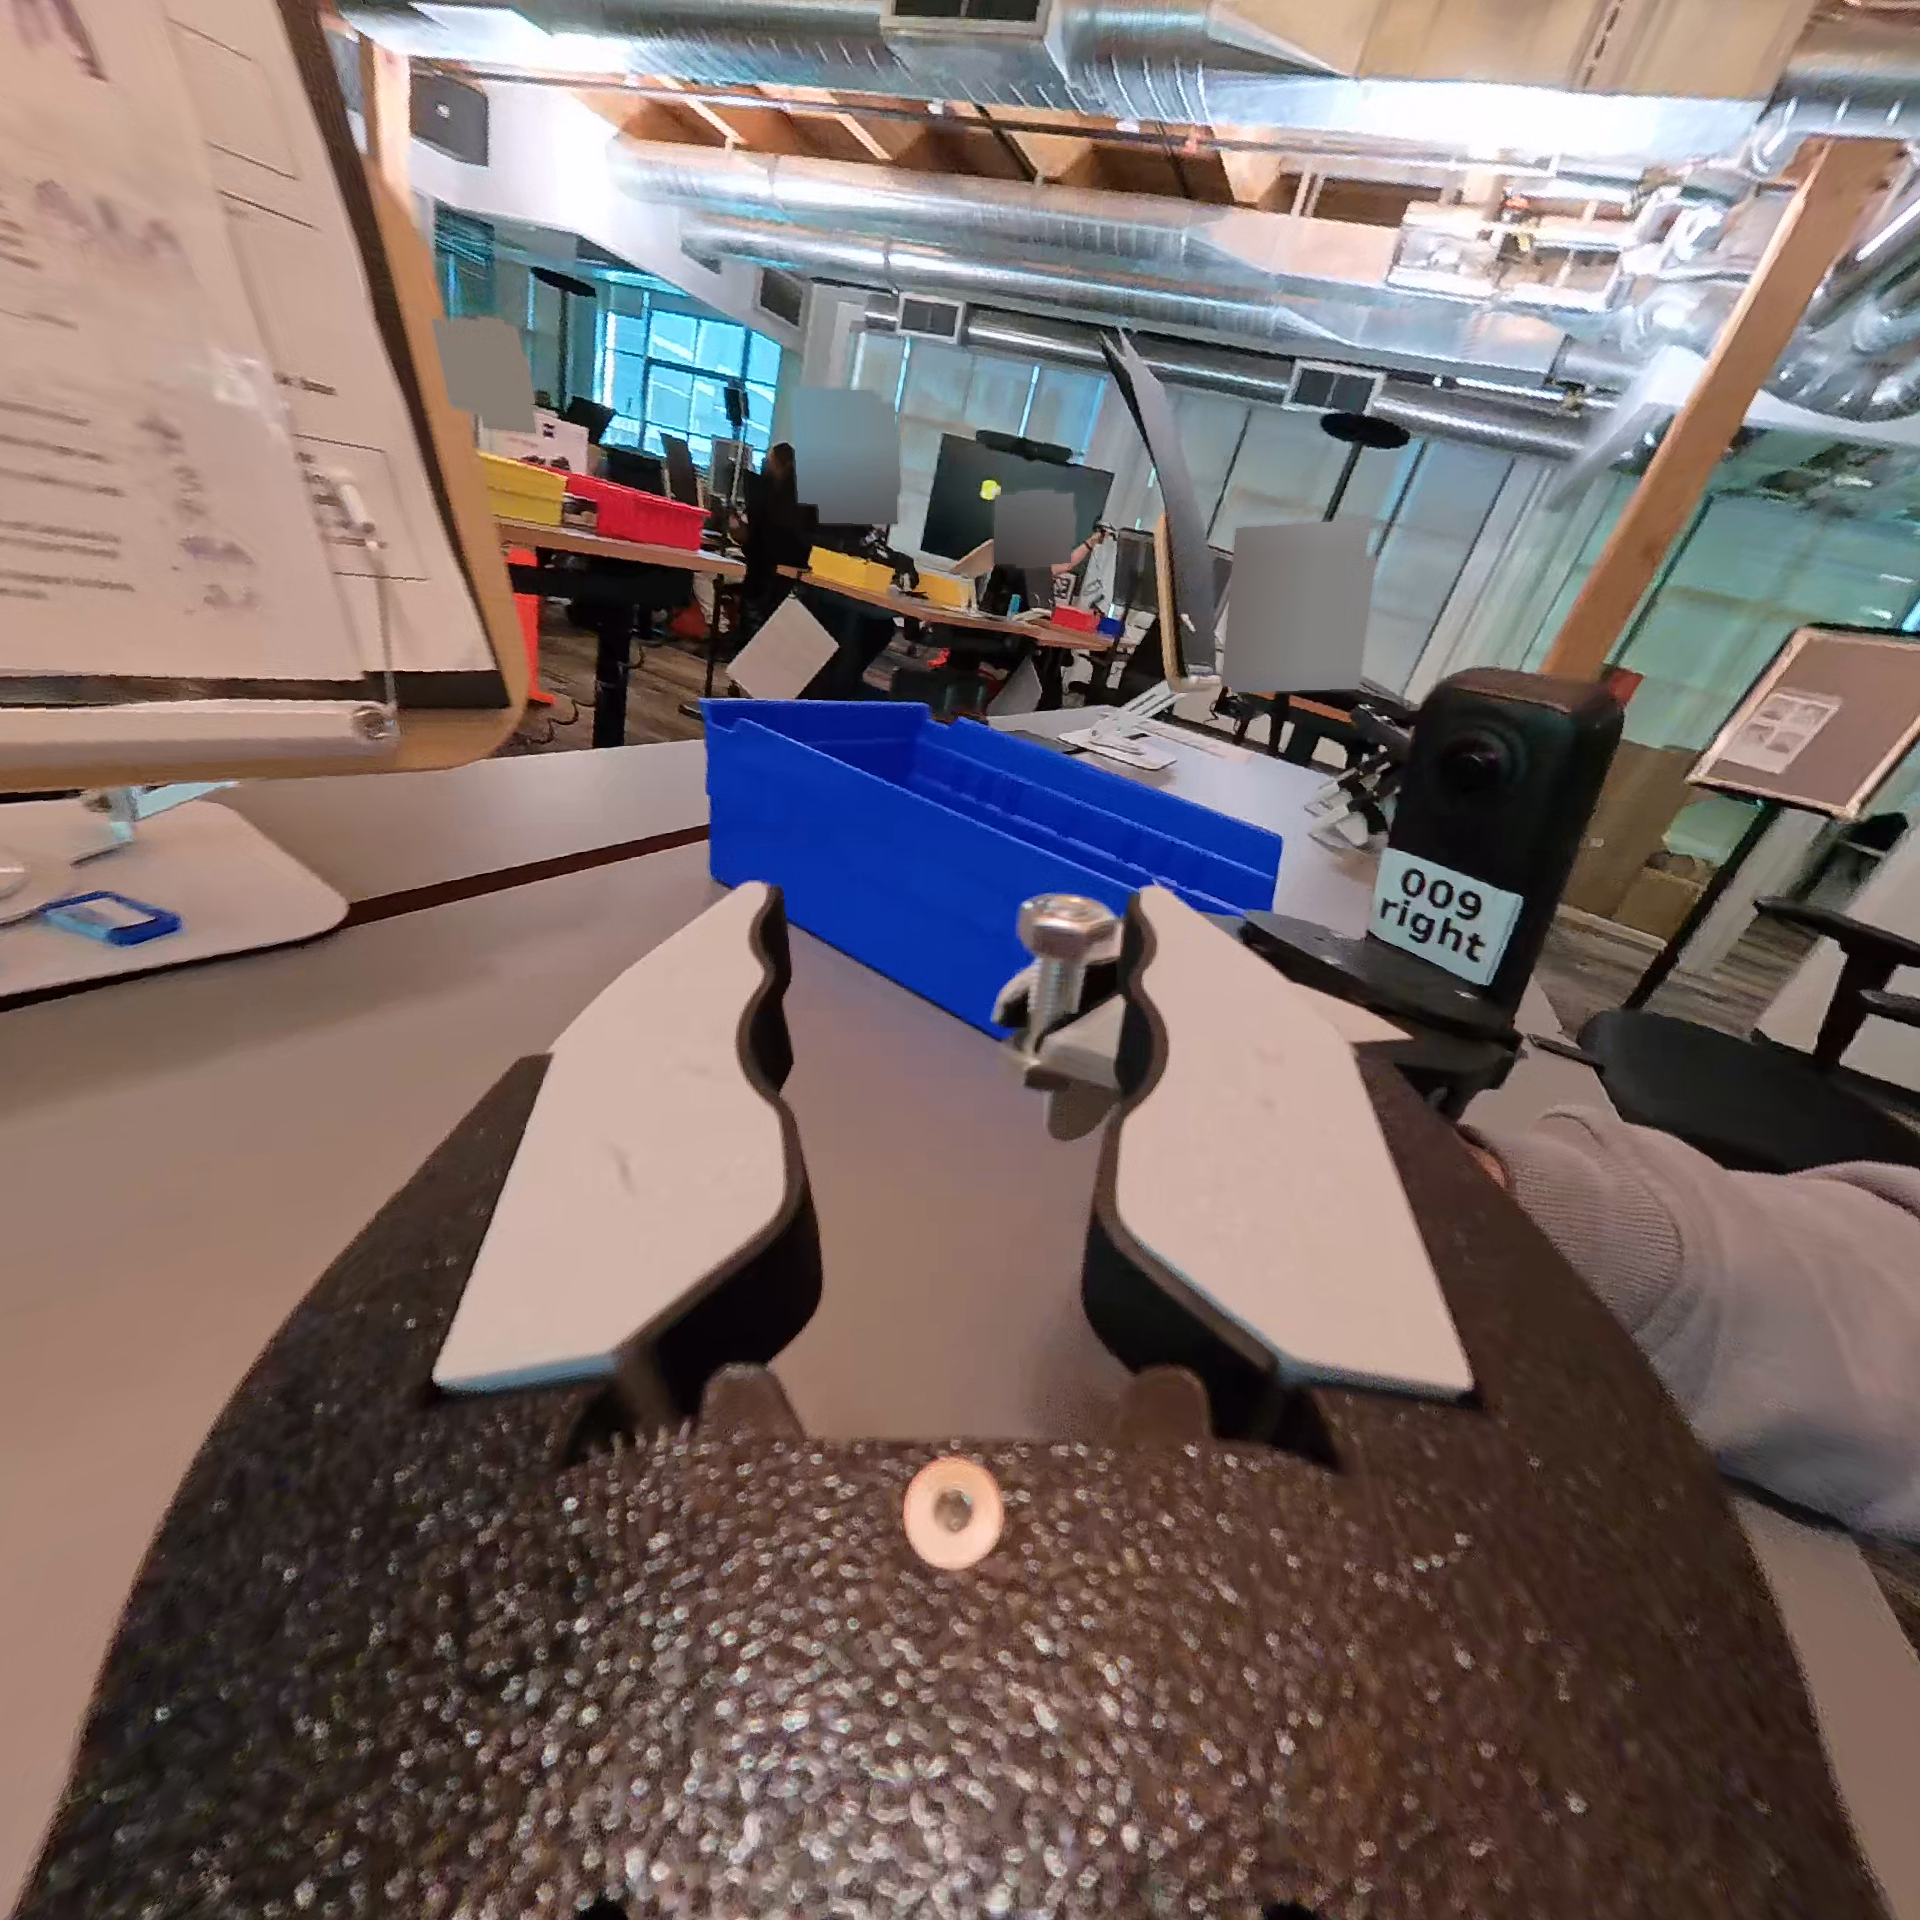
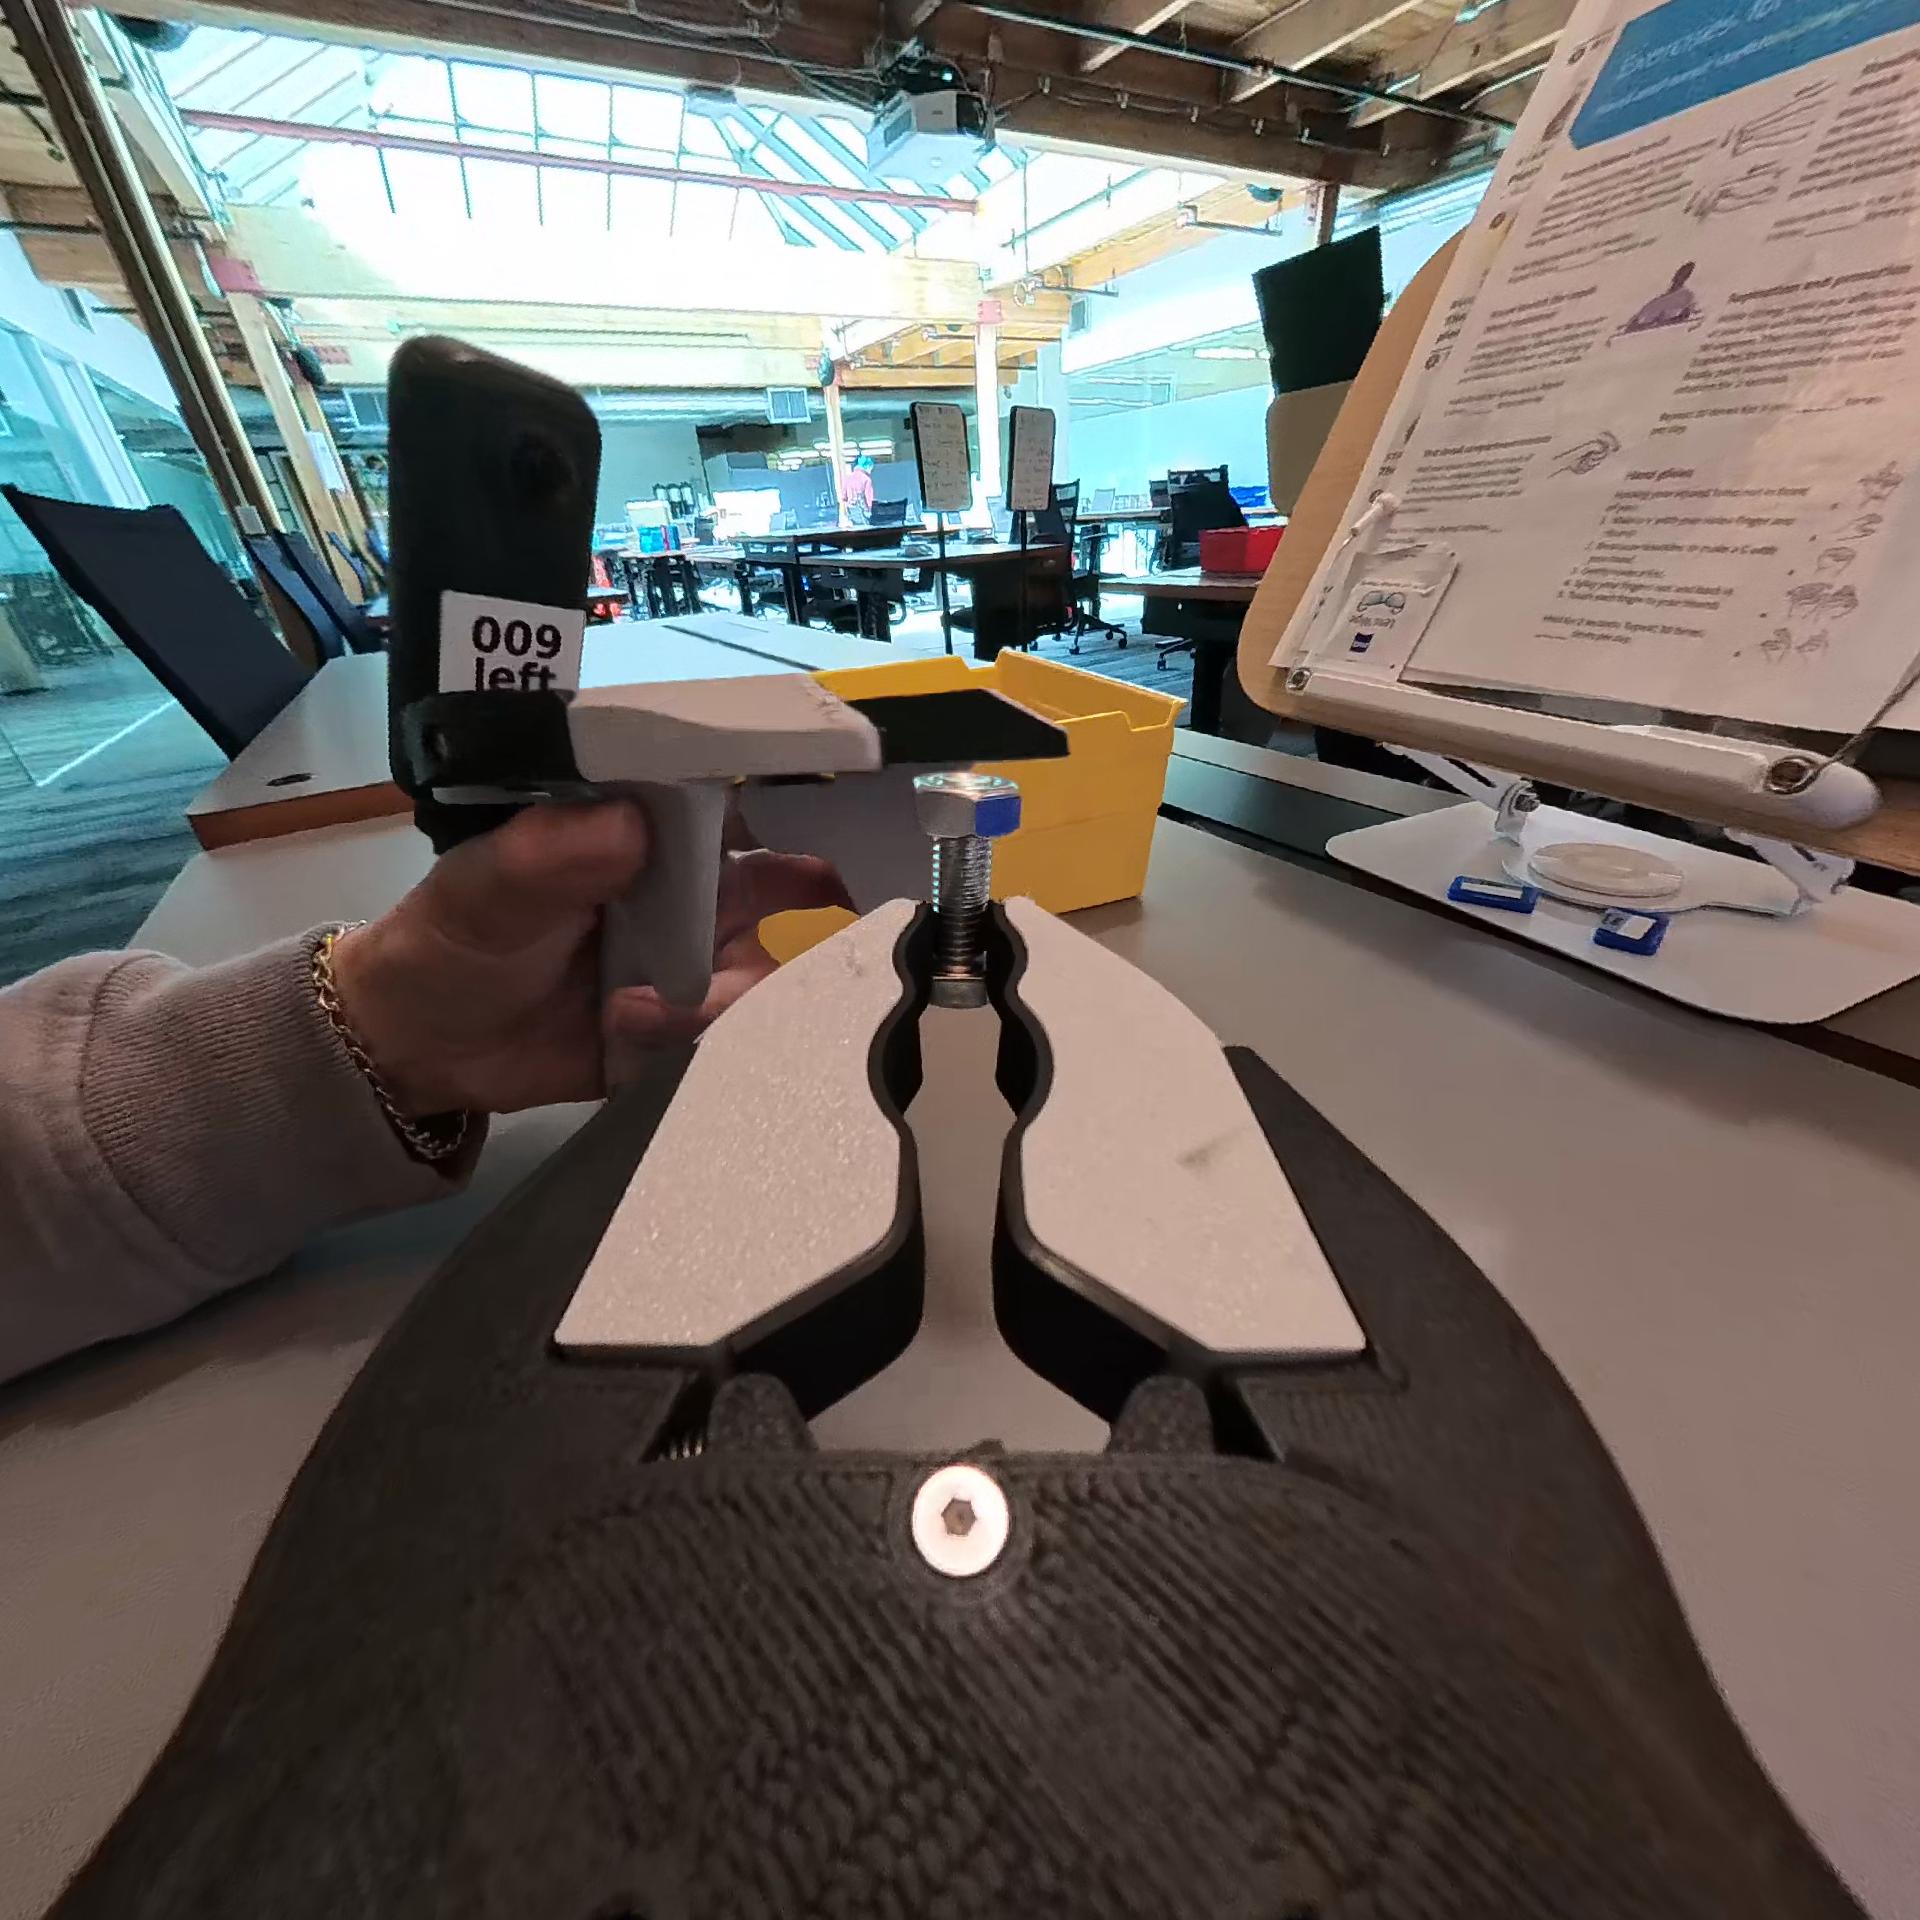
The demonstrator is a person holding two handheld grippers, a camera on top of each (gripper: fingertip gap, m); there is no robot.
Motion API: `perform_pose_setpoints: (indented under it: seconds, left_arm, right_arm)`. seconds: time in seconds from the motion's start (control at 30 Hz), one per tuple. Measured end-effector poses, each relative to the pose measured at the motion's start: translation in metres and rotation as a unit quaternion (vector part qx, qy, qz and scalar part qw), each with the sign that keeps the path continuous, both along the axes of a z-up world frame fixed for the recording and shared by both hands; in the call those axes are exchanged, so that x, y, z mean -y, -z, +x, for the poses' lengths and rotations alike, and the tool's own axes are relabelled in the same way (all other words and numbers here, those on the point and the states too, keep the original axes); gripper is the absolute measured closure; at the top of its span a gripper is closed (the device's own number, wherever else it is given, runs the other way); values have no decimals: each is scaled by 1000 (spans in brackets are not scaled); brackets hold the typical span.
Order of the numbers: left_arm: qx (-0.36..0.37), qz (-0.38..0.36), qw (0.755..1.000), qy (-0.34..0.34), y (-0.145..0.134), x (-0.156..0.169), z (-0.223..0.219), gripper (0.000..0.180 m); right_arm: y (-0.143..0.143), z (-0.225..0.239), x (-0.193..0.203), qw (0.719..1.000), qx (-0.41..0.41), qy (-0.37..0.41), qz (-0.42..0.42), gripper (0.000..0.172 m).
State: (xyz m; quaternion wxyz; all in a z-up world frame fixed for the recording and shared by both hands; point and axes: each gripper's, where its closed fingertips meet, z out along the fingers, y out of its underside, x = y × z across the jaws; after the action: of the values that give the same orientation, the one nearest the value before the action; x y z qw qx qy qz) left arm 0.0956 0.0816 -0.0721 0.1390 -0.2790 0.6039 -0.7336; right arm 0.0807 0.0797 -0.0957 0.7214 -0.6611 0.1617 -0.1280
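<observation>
The right gripper [image 2: 961, 940] was clamped on an upright silver bolt [image 2: 961, 873] while the left gripper [image 1: 951, 987], jaws apart and empty, sat level with the bolt's head.

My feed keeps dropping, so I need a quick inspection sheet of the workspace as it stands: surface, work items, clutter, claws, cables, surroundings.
Surface: grey table, bare in front of the claws.
Work items: silver bolt, upright; blue bin; yellow bin.
Clutter: document stand with papers; small blue tags on its base.
Claws: right claw clamped on the bolt's threads; left claw open, beside the bolt's head.
Cables: nothing seen.
Surroundings: open office, desks, chairs.
</observation>
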Motion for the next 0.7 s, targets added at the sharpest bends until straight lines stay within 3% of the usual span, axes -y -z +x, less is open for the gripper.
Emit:
perform_pose_setpoints:
  seconds: [0.13,0.27,0.33,0.47,0.7]
  left_arm:
    - [-6,20,1000,-8,9,8,3,122]
    - [-15,29,999,-21,12,-2,8,116]
    - [-14,30,998,-52,12,-14,14,124]
    - [-12,2,998,-61,4,-26,15,125]
    - [-6,21,1000,-18,9,3,5,120]
  right_arm:
    - [1,-3,-3,1000,5,-4,-7,163]
    - [3,3,1,1000,-4,9,-9,163]
    - [1,5,4,1000,-13,7,7,163]
    - [-3,6,6,1000,-14,9,15,163]
    - [-1,1,-1,1000,-15,-2,7,163]
